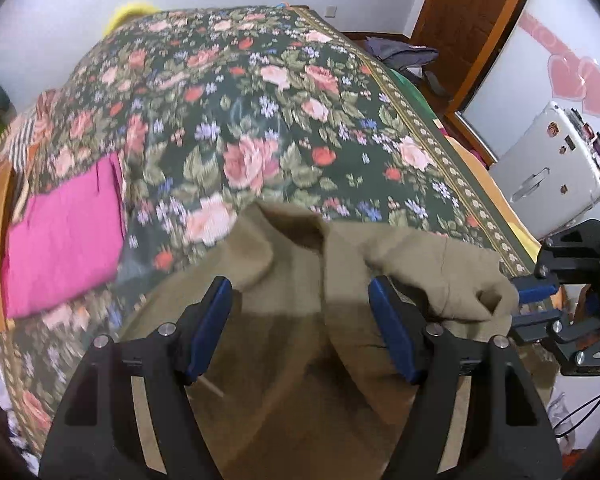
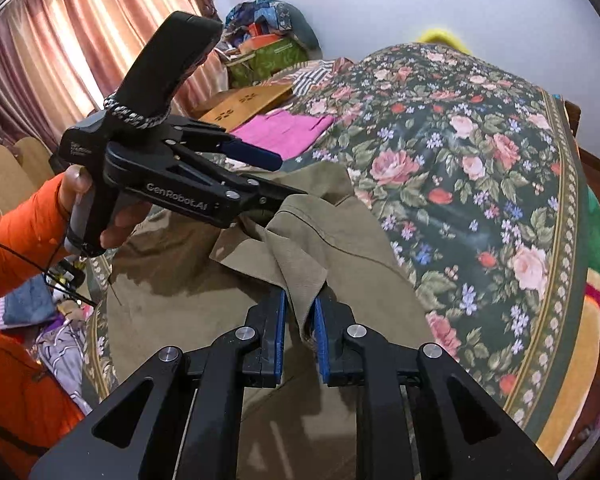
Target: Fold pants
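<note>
Olive pants [image 2: 328,236] lie bunched at lower centre of both views, on the floral bed [image 2: 480,152]. Right hand-held gripper [image 2: 300,312] is clamped on a raised corner of cloth, probably to lift an edge for the fold. Left hand-held gripper [image 1: 300,312] stands wide apart over the fabric, likely seeking a second hold. Waistband and leg ends lost in folds; motion blur at left. Pink cloth [image 1: 64,232] at frame left.

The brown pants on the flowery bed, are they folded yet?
Not yet. The olive-brown cotton pants lie bunched. The right gripper pinches one edge; the left gripper is open above them. A folded pink cloth looks finished. Flattening and folding remain.
</note>
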The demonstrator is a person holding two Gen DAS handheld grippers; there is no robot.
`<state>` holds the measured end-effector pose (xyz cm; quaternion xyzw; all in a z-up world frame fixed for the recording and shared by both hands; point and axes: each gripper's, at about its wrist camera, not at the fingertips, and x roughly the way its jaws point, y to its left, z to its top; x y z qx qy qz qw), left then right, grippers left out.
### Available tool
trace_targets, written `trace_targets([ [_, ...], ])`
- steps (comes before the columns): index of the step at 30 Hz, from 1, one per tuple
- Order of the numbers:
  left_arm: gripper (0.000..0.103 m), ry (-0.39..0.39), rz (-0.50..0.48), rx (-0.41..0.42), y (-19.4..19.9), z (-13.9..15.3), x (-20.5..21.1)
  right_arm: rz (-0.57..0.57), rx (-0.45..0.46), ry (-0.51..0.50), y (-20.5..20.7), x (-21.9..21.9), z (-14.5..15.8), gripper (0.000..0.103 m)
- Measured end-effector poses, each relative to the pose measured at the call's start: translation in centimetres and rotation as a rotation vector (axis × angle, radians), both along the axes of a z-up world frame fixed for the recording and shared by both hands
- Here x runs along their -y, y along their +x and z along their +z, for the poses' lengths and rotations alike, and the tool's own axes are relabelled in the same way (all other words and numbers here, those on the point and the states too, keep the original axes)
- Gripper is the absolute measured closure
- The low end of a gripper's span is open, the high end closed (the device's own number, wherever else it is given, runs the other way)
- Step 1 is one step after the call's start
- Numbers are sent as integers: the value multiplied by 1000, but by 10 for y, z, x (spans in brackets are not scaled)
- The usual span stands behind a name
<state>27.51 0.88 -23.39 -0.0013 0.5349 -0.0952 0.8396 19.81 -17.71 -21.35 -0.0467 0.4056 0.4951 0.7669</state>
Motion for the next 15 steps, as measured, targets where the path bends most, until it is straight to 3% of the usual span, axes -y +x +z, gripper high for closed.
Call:
trace_targets([
  [8, 32, 7, -8, -10, -16, -12, 3, -25, -12, -29, -10, 12, 13, 83],
  [15, 32, -33, 8, 2, -28, -8, 0, -129, 34, -2, 0, 30, 41, 82],
])
